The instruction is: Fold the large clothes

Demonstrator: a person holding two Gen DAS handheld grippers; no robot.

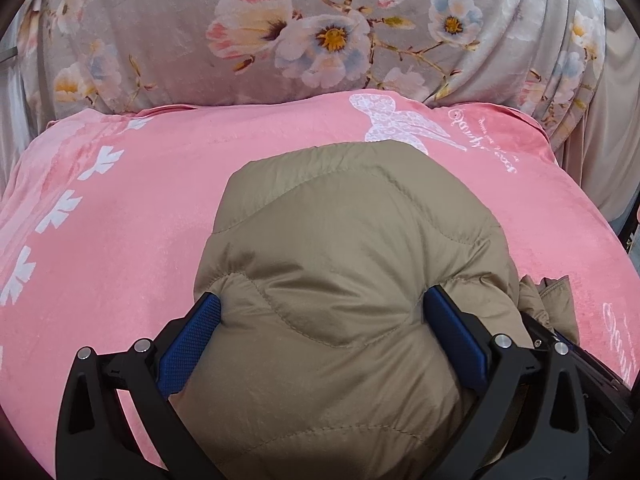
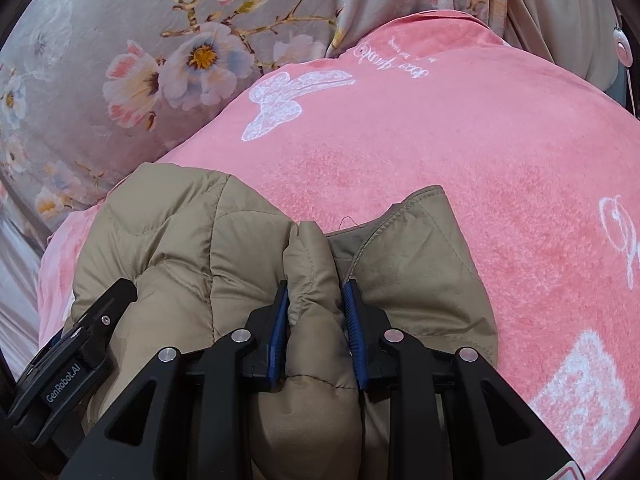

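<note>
Together, both grippers steady a tan jacket [image 1: 344, 264] on a pink blanket [image 1: 140, 208]: left gripper [image 1: 320, 328] spread wide around its bulk, right gripper [image 2: 318, 312] pinching a narrow fold at 6 o'clock.

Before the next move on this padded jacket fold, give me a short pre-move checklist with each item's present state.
1. Left gripper spans the khaki jacket bundle, pads against its sides: ok.
2. Right gripper pinches a padded fold between its pads: ok.
3. Jacket rests on the pink blanket, not hanging off: ok.
4. Loose flap beside the right gripper tucked in: not ok.
5. Blanket space ahead free of other things: ok.
6. Layers underneath lying flat: cannot tell.
</note>
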